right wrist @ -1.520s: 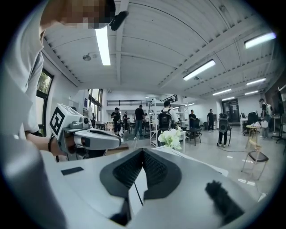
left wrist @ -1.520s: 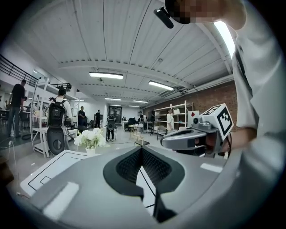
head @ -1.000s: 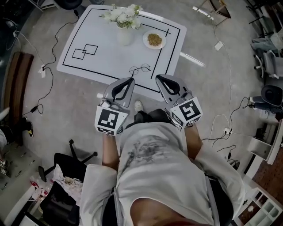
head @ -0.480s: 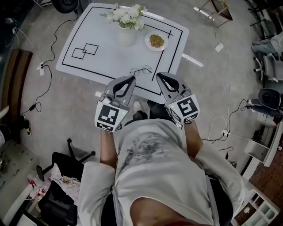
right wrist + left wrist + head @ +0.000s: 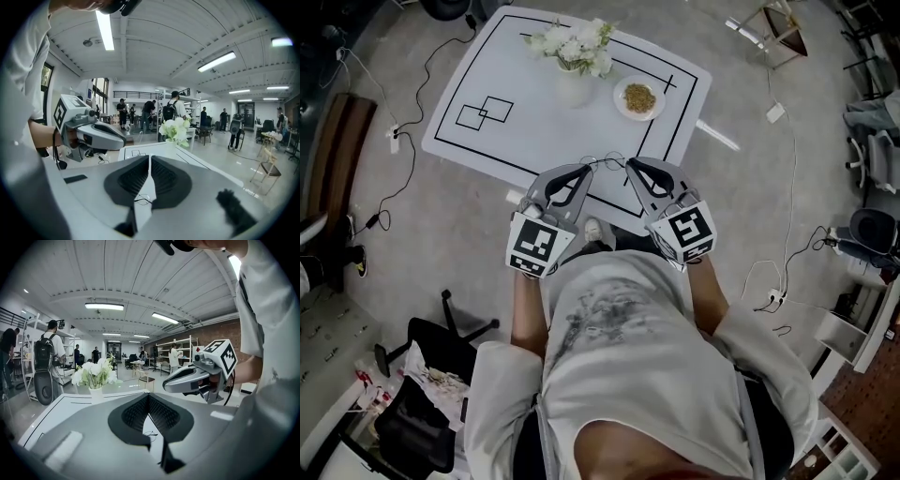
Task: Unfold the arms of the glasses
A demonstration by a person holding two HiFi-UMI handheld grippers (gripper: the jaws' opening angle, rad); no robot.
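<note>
The left gripper's jaws are clenched together with nothing between them, and the right gripper's jaws are pressed shut the same way, also empty. Seen through the gap under each pair of tips, the glasses lie flat on the white desk, close to its near edge. In the head view they sit between the two gripper noses. Their long axis runs left to right along that edge, round lenses side by side. Which way the front faces is too small to tell. Farther back stand a vase of white flowers and a plate.
</note>
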